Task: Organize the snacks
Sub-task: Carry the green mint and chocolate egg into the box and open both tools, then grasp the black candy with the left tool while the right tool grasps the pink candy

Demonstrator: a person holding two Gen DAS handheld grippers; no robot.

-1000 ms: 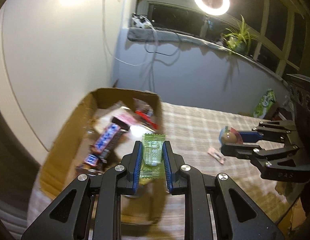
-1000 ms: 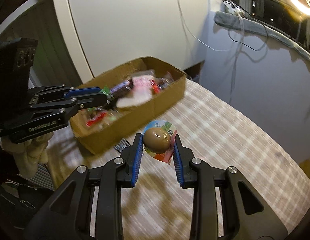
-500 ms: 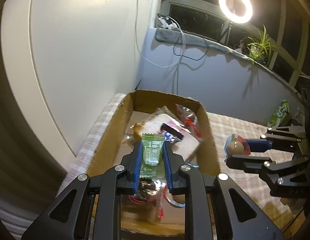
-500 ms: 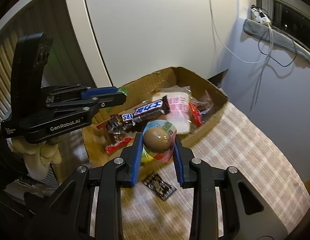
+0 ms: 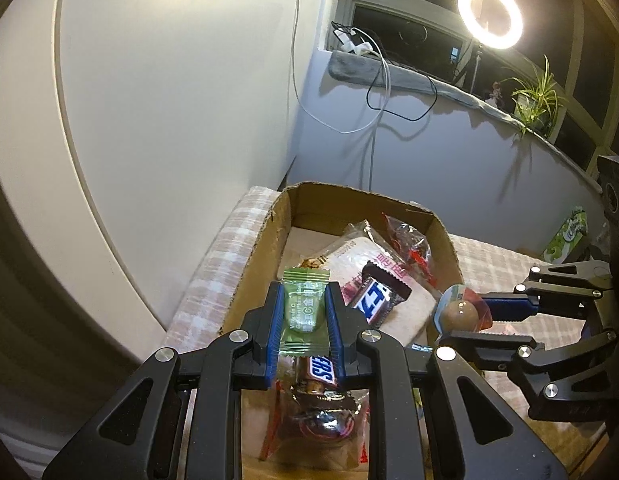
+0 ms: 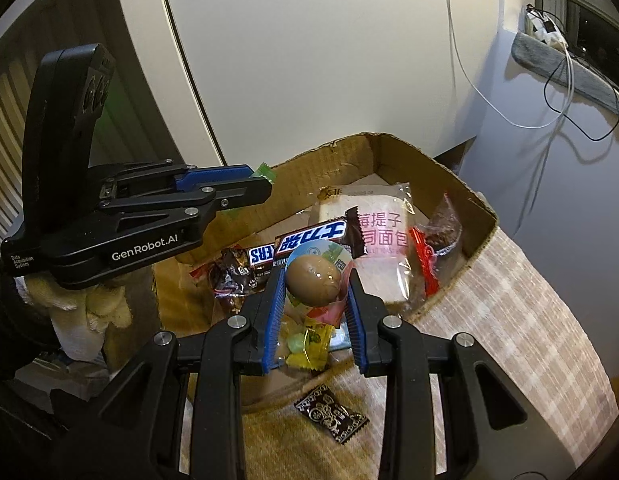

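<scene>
Jaws were clenched on both sides, and each held a snack! The left gripper (image 5: pixel 305 314) pinched a green candy packet (image 5: pixel 304 312) by its long edges, the packet's length running along the fingers and pointing away to the far end. The right gripper (image 6: pixel 314 286) clamped a packaged brown egg (image 6: pixel 313 282) at its round middle. Both loads hung above the cardboard box (image 6: pixel 461 188), the egg over its near end. The candy sat over the left part, above a Snickers bar (image 5: pixel 321 372), while the egg hovered at the box's right, close to its right wall; neither hand looked nearer to dropping than the other. Below them lay another Snickers bar (image 6: pixel 305 242), a bread pack (image 6: pixel 373 232), a red-trimmed packet (image 6: pixel 433 248) and some loose yellow sweets (image 6: pixel 309 346). Judging by that, the drop needed nothing but letting go: the box floor lay straight under each snack. Out on the checked cloth (image 6: pixel 529 312), near the box's front wall, a dark patterned sweet (image 6: pixel 331 414) waited, not yet collected.
</scene>
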